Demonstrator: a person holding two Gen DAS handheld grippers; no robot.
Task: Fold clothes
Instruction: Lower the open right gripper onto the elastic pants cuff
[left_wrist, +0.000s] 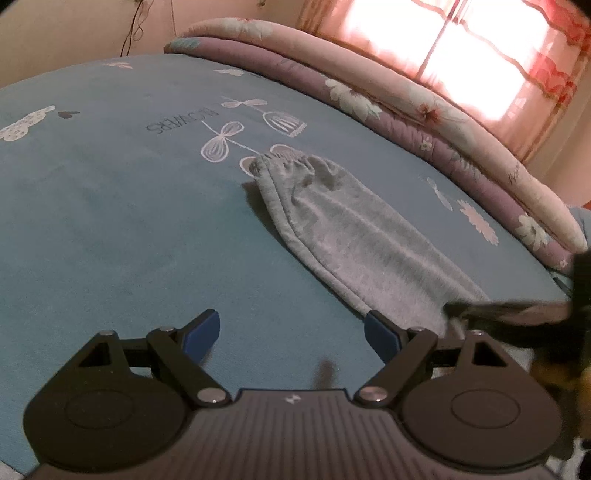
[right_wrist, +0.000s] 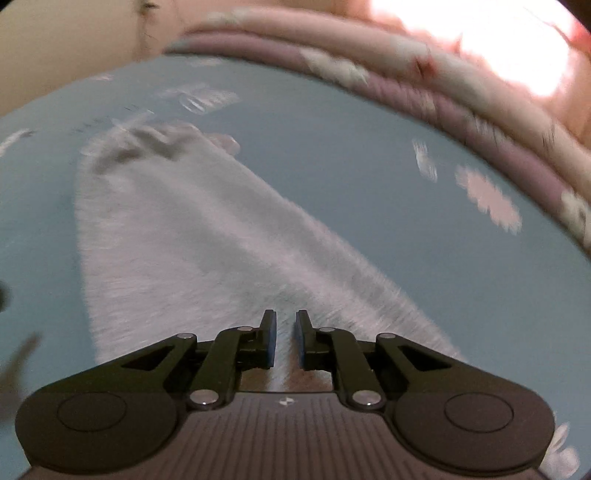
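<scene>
Grey garment (right_wrist: 207, 236) | right gripper (right_wrist: 286, 339) nearly closed, nothing being pinched | left gripper (left_wrist: 291, 336) wide, empty | hem should be centred between jaws.

Both the left gripper (left_wrist: 291, 334) and the right gripper (right_wrist: 286, 339) are black, with blue pads (left_wrist: 203, 332) inside the fingertips, silver pivot screws behind them, round discs and a ribbed grey body.

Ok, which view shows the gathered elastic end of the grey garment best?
The left wrist view: the grey garment lies sharp on the blue sheet, with its gathered elastic end at the far end clearly puckered. In the right wrist view the same end is smeared by motion blur, so the gathers are barely readable.
</scene>
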